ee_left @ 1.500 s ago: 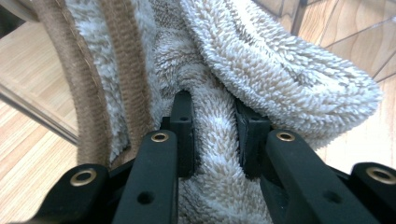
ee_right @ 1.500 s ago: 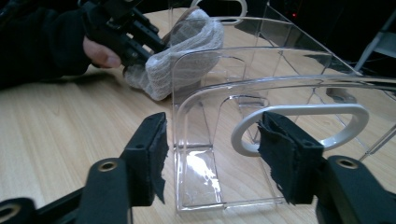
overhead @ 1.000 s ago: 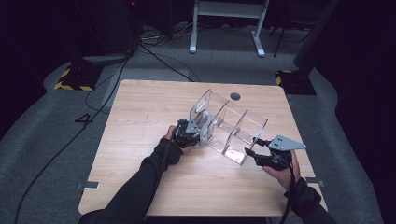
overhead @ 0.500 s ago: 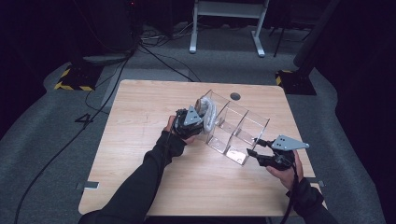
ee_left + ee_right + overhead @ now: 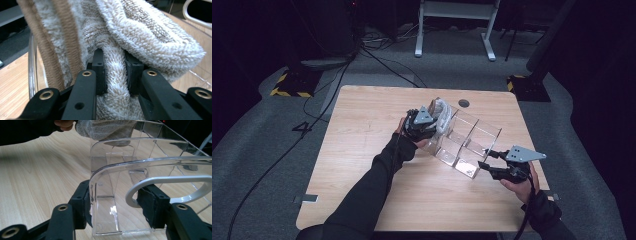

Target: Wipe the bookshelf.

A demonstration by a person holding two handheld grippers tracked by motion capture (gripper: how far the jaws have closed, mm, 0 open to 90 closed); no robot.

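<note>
- Dark carpet with trailing cables surrounds one pale wooden table [image 5: 362,165], which has a round cable hole near its far edge.
- One clear acrylic organizer [image 5: 467,145] sits near the table's middle, set at an angle across it; it looks split into three compartments, though the clear walls make the count uncertain.
- One beige terry towel [image 5: 140,37] hangs at the organizer's far-left end compartment, partly above its rim.
- One left gripper [image 5: 424,125] has its jaws pinched tight on a fold of the towel, the pile bulging between the pads [image 5: 98,72]. Gripping a single fold likely lets the cloth hang free of the clear walls as it goes in or out of the slot; which way cannot be told.
- One right gripper [image 5: 497,165] is at the opposite, near-right end. Its jaws stand about half open and straddle the organizer's end wall, one pad outside and one inside by the white handle [image 5: 172,186]; the inner pad appears to touch the handle, and the outer one lies against the wall.
- That hold probably steadies the light box so that it does not slide or tip while the towel drags on it.
- Two hands in dark sleeves work the grippers, well apart at either end.
</note>
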